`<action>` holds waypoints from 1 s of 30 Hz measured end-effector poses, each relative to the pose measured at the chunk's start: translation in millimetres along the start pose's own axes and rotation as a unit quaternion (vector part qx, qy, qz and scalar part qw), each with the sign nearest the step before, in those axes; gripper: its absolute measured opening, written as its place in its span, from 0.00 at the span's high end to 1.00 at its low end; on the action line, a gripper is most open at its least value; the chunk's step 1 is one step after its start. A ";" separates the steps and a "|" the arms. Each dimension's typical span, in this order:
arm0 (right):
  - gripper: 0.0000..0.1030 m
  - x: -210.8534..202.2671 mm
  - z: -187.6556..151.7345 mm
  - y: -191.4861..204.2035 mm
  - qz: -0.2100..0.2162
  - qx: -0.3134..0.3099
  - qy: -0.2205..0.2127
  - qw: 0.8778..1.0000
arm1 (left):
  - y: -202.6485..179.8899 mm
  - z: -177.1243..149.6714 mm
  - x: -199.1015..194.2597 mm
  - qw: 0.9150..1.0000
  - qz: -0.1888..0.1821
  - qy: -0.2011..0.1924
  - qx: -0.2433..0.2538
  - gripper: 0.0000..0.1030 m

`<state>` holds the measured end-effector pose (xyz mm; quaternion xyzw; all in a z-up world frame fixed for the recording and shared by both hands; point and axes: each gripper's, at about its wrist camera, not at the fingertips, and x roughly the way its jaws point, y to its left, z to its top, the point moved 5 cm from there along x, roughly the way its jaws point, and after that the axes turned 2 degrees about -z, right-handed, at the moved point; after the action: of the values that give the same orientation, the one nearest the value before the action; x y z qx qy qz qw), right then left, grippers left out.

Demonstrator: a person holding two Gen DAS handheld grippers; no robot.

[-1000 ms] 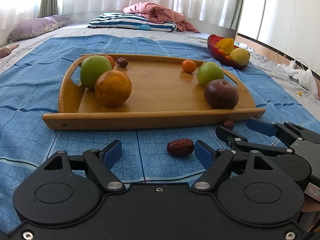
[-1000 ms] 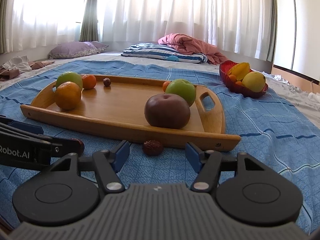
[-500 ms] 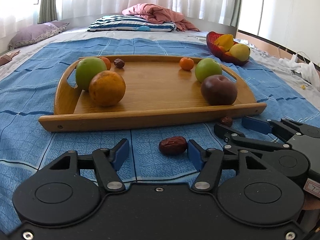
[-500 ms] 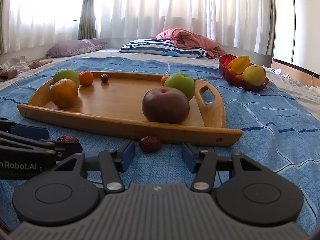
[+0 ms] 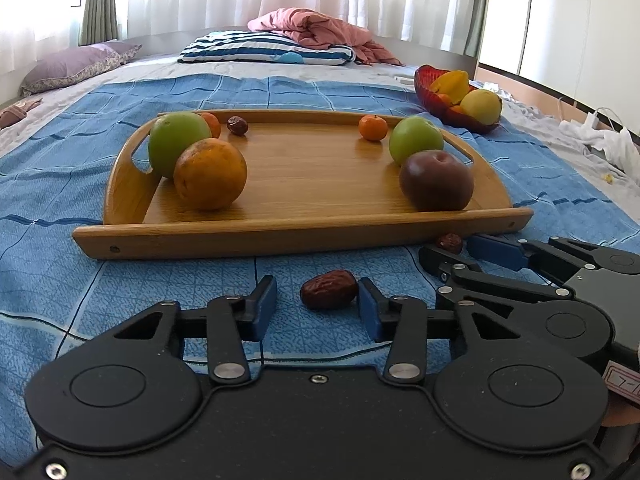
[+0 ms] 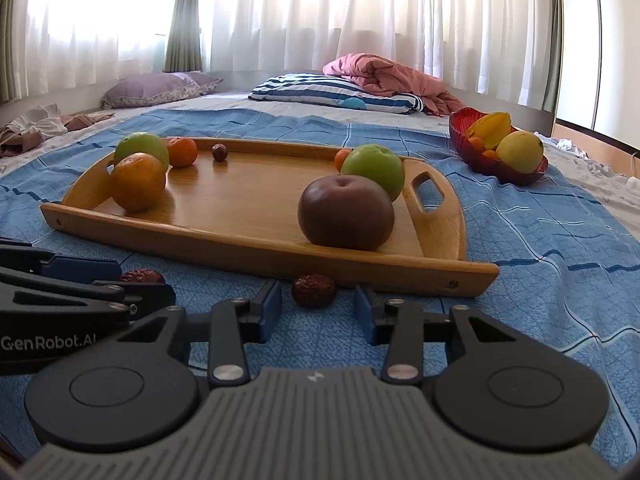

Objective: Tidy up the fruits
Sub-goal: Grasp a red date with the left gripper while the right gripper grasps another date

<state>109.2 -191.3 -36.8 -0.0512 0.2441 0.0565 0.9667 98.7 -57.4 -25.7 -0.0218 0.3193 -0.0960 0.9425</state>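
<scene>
A wooden tray (image 5: pixel 304 236) on the blue bedspread holds two green apples, a big orange (image 5: pixel 210 174), two small tangerines, a dark plum (image 5: pixel 436 186) and a red date (image 5: pixel 237 125). Two more red dates lie on the cloth in front of the tray. My left gripper (image 5: pixel 318 300) is open around one date (image 5: pixel 329 289), whose right end is close to the right finger. My right gripper (image 6: pixel 318 304) is open with the other date (image 6: pixel 313 290) just ahead between its fingertips. The right gripper also shows in the left wrist view (image 5: pixel 460 254).
A red bowl (image 5: pixel 452 114) with yellow fruit sits at the far right behind the tray. Pillows and a pink blanket (image 5: pixel 320 26) lie at the back by the curtains. White clothes (image 5: pixel 604 142) lie off the right edge.
Both grippers have narrowed their opening around their dates and dropped slightly toward the cloth. The fruit on the tray has not moved.
</scene>
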 end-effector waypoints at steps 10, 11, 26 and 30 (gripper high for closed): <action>0.64 3.3 2.3 7.2 0.008 0.000 0.003 1.000 | -2.0 0.1 0.9 1.000 0.000 -0.002 0.007 0.72; 0.64 3.5 2.3 7.3 0.008 0.001 0.003 1.000 | -1.9 0.3 1.2 1.000 -0.001 -0.002 0.007 0.72; 0.73 3.8 2.0 8.0 0.004 0.000 0.001 1.000 | -2.6 3.1 2.0 1.000 0.001 -0.003 0.014 0.72; 0.73 2.5 2.6 7.4 0.006 0.004 0.001 1.000 | -2.6 5.2 2.0 1.000 0.003 -0.003 0.016 0.72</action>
<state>111.6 -183.4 -36.2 -0.0456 0.2460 0.0611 0.9663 103.0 -60.4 -22.5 -0.0061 0.3150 -0.0976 0.9440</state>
